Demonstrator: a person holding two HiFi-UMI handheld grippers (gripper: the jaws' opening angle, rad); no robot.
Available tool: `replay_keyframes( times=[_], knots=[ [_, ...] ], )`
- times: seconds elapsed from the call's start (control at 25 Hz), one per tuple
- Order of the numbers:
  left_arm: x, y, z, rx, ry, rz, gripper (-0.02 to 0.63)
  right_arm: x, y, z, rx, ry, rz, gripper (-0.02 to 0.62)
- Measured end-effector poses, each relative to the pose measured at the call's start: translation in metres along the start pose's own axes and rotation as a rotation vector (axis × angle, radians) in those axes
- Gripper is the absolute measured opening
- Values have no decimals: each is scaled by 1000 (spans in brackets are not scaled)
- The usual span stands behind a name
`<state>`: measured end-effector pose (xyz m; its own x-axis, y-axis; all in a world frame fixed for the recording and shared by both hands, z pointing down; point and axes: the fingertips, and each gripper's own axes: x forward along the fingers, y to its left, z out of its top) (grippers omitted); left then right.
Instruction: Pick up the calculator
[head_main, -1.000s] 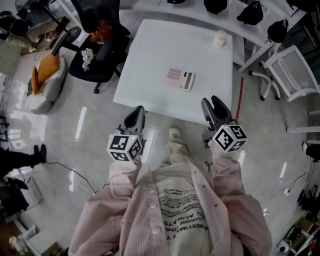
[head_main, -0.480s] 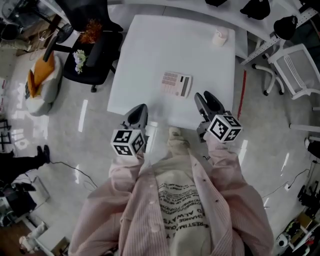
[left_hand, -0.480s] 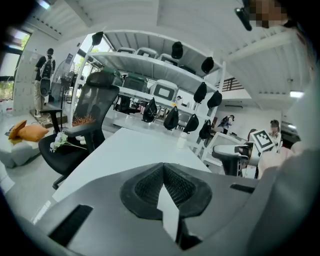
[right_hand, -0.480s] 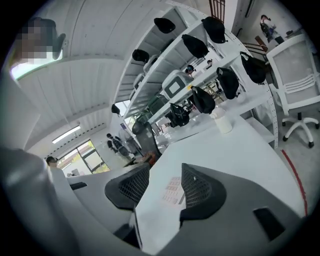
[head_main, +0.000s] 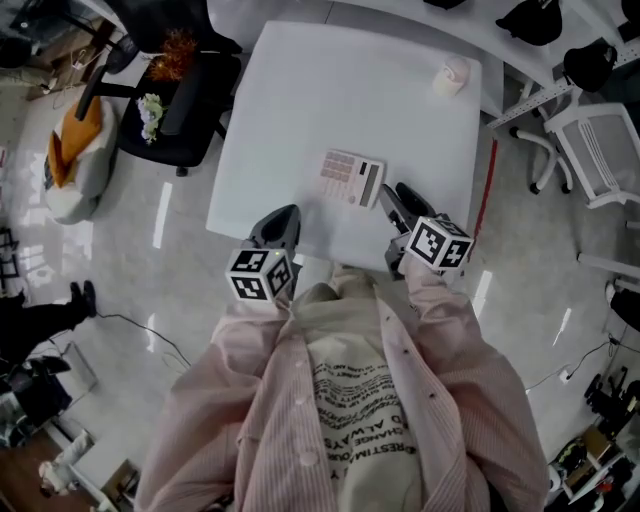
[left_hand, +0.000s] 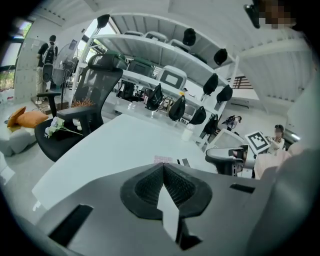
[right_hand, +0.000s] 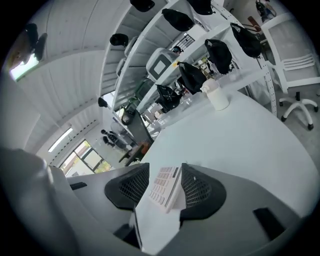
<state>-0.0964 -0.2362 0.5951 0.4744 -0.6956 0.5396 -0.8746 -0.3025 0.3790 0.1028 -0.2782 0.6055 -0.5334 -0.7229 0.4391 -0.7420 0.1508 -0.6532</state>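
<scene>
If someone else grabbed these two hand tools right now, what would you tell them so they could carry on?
Left gripper: shut, empty, held at the near edge of the table.
Right gripper: open, aimed at the calculator, jaws not yet on it.
Calculator lies flat on the table.
Done: the approach only.
To do: close the right gripper on the calculator and lift.

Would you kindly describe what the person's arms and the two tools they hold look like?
Both arms wear pale pink, finely striped shirt sleeves: the left sleeve and the right sleeve. The left tool and right tool have dark grey, tapering bodies with black, grid-textured pads. Each carries a white cube printed with black square markers: the left cube and the right cube.
</scene>
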Motion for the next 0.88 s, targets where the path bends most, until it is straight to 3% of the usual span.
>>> replay_keyframes(
  times=[0.88],
  knots=[
    [54, 24, -25, -34, 205, -46, 2, 65, -20, -52, 144, 273, -64, 173]
  ],
)
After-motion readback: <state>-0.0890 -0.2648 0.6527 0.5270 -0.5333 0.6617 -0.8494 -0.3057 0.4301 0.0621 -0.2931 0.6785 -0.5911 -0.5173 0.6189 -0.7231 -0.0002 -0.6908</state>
